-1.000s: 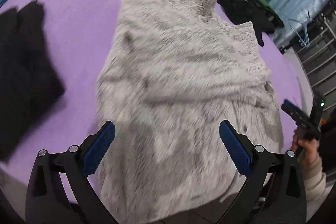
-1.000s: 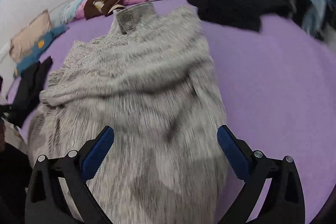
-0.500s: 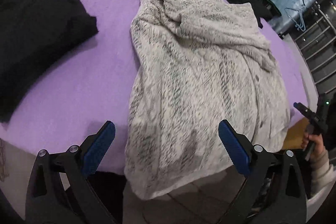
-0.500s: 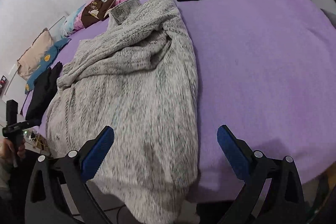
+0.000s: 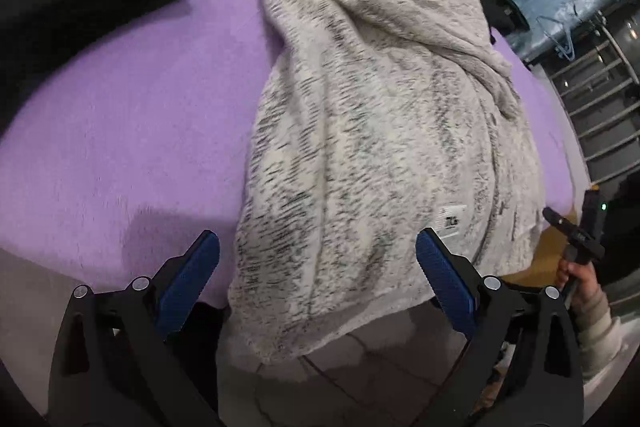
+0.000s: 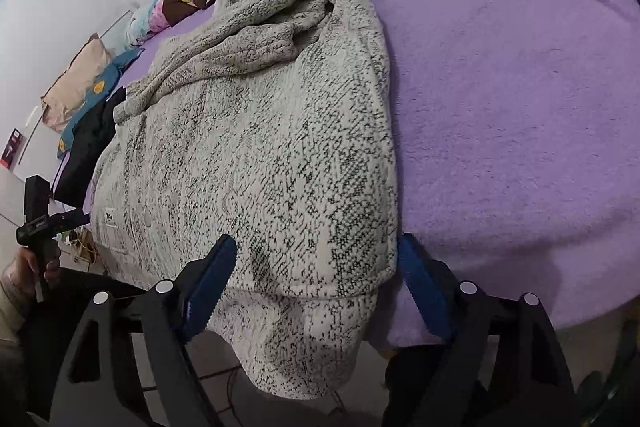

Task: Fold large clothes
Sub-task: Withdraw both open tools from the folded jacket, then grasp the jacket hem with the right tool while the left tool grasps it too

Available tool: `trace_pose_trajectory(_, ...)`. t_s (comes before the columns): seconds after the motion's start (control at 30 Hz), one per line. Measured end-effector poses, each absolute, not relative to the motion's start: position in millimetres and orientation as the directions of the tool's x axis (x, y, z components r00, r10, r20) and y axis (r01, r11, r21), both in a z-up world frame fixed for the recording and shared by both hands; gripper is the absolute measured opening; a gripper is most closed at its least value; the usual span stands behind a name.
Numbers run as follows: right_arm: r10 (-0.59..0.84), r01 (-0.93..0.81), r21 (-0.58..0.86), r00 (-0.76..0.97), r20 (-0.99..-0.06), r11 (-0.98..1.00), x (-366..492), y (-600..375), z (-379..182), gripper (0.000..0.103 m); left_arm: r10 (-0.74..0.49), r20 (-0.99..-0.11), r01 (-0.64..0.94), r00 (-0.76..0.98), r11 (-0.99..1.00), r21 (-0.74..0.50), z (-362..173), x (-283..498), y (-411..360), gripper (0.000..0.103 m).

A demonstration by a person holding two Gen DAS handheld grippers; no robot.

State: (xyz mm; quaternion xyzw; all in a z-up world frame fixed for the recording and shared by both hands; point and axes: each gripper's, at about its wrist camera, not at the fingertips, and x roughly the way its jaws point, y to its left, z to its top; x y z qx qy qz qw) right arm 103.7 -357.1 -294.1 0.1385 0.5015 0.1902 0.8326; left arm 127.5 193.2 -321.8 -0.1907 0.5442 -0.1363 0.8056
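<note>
A grey knit sweater (image 6: 256, 147) lies lengthwise on the purple bed (image 6: 520, 107), its hem hanging over the near edge. The right gripper (image 6: 316, 283) has just been closing, its fingers straddling the hem's right corner without pressing it. The left gripper (image 5: 318, 279) stands wide open, holding nothing, over the hem's left part.

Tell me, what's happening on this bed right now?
A person with a gripper in each hand is at the near edge of the purple bed, where a grey knit sweater lies lengthwise, hem hanging over the edge. The left gripper is open above the hem. The right gripper has just been closing, the hem corner between its jaws, not yet pinched.
</note>
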Motion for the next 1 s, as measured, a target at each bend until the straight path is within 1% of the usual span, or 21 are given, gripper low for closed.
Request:
trace_pose_trajectory(0.07, 0.449, -0.177, 0.415, 0.421, -0.788, 0.893, 104.1, -354.8, -296.2, 0.081, -0.439, -0.820, 0.006, 0.368, 0.883, -0.470, -328.5, 128.1, 197.2, 0.094)
trace_pose_trajectory(0.2, 0.460, -0.160, 0.433, 0.394, -0.796, 0.887, 107.0, -350.0, -304.6, 0.081, -0.427, -0.841, -0.024, 0.333, 0.887, -0.460, -344.4, 128.2, 200.8, 0.094)
trace_pose_trajectory(0.4, 0.479, -0.142, 0.463, 0.395, -0.784, 0.875, 105.3, -352.8, -307.1, 0.079, -0.437, -0.839, 0.035, 0.324, 0.892, -0.451, -348.5, 128.7, 188.2, 0.094)
trace_pose_trajectory(0.57, 0.487, -0.154, 0.465, 0.378, -0.788, 0.872, 103.6, -346.7, -309.7, 0.078, -0.423, -0.845, 0.040, 0.326, 0.899, -0.435, -355.5, 130.5, 182.0, 0.095)
trace_pose_trajectory(0.6, 0.490, -0.155, 0.467, 0.375, -0.787, 0.870, 103.5, -346.2, -310.5, 0.076, -0.426, -0.843, 0.039, 0.329, 0.898, -0.438, -356.4, 131.0, 182.9, 0.095)
trace_pose_trajectory(0.7, 0.479, -0.162, 0.453, 0.378, -0.792, 0.877, 103.0, -342.7, -309.8, 0.066, -0.418, -0.843, 0.045, 0.338, 0.902, -0.430, -355.6, 130.1, 182.0, 0.094)
trace_pose_trajectory(0.73, 0.479, -0.169, 0.449, 0.378, -0.793, 0.877, 102.5, -341.0, -309.1, 0.059, -0.415, -0.844, 0.051, 0.341, 0.904, -0.424, -354.7, 129.2, 181.2, 0.094)
trace_pose_trajectory(0.77, 0.478, -0.179, 0.444, 0.377, -0.793, 0.878, 101.8, -338.3, -307.9, 0.056, -0.411, -0.845, 0.056, 0.343, 0.907, -0.418, -353.9, 128.6, 180.4, 0.092)
trace_pose_trajectory(0.83, 0.471, -0.184, 0.434, 0.379, -0.797, 0.882, 100.8, -334.7, -306.3, 0.053, -0.409, -0.845, 0.059, 0.346, 0.908, -0.415, -352.3, 127.5, 179.3, 0.089)
trace_pose_trajectory(0.87, 0.474, -0.182, 0.438, 0.379, -0.795, 0.880, 100.4, -334.1, -305.7, 0.050, -0.414, -0.841, 0.064, 0.347, 0.905, -0.420, -350.9, 126.3, 178.8, 0.085)
trace_pose_trajectory(0.9, 0.476, -0.182, 0.440, 0.378, -0.794, 0.879, 100.3, -333.7, -305.3, 0.049, -0.423, -0.838, 0.072, 0.346, 0.902, -0.426, -349.7, 125.9, 177.8, 0.078)
trace_pose_trajectory(1.0, 0.485, -0.182, 0.450, 0.377, -0.789, 0.874, 100.1, -332.6, -303.2, 0.047, -0.448, -0.828, 0.071, 0.336, 0.889, -0.453, -348.7, 126.5, 175.0, 0.072)
